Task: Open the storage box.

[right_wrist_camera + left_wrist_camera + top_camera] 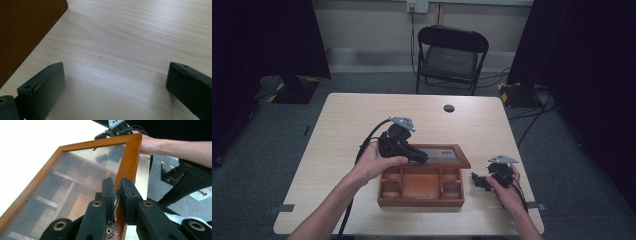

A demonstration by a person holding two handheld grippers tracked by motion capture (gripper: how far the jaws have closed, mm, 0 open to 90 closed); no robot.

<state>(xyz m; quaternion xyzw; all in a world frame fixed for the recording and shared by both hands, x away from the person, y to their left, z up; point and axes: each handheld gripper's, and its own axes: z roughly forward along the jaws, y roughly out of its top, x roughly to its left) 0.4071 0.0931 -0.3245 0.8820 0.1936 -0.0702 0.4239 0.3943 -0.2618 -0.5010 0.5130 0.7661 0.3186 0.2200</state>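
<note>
Lid (443, 154) latch (115, 202) is pinched by left gripper (421, 156) above box (421, 187); right gripper (478, 181) is held spread beside box.

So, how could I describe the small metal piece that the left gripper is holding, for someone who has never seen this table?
On the pale table stands an open wooden box with a glass lid raised behind it. On the lid's front frame edge sits a small brass handle, pinched by the left gripper. It is the only metal piece on the wood.

Reddish-brown wooden box (421, 187), brass latch (113, 226), black tongs (117, 192), pale wood-grain table (362, 115)
</note>
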